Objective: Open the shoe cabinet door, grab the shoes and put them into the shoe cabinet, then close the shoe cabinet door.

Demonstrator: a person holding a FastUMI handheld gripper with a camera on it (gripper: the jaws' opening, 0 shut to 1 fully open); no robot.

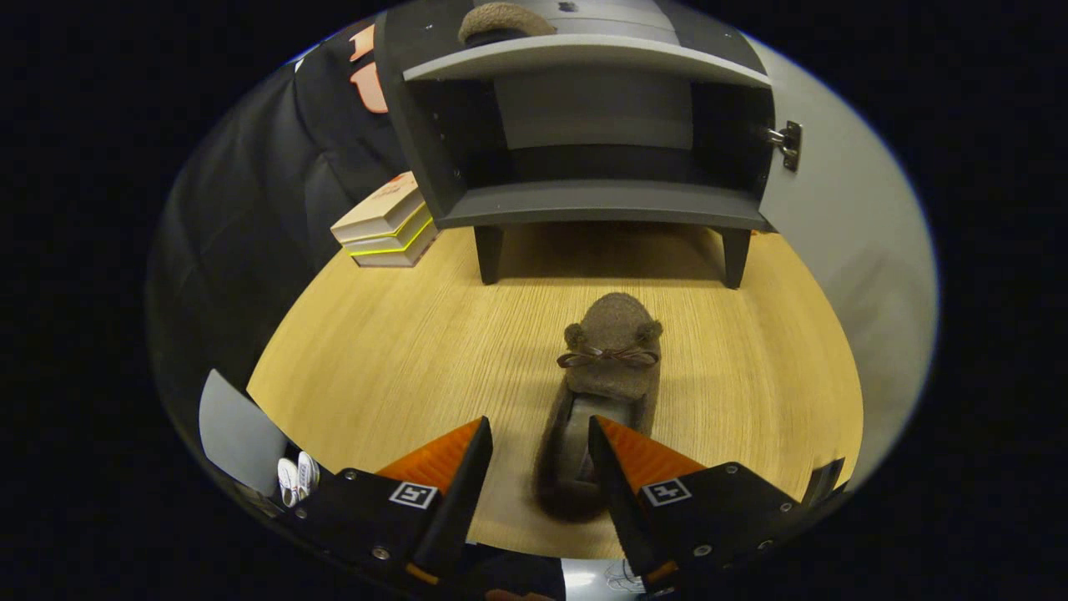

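A brown fuzzy slipper (609, 351) with a small bow lies on the wooden table (400, 351), toe toward the cabinet. Its heel end sits between my fingers, close against the right fingertip (602, 438) and clear of the left one. My gripper (539, 424) is open around that heel. Beyond the slipper stands the dark grey shoe cabinet (601, 204) on short legs. Its light grey door (843, 209) is swung open to the right on a metal hinge (787, 142). A second brown slipper (501, 21) rests on the upper shelf. Nothing lies in the lower compartment.
A stack of books (388, 225) lies on the table left of the cabinet, against the black cloth wall. Past the table's near left edge a person's white shoes (297, 480) stand on the grey floor.
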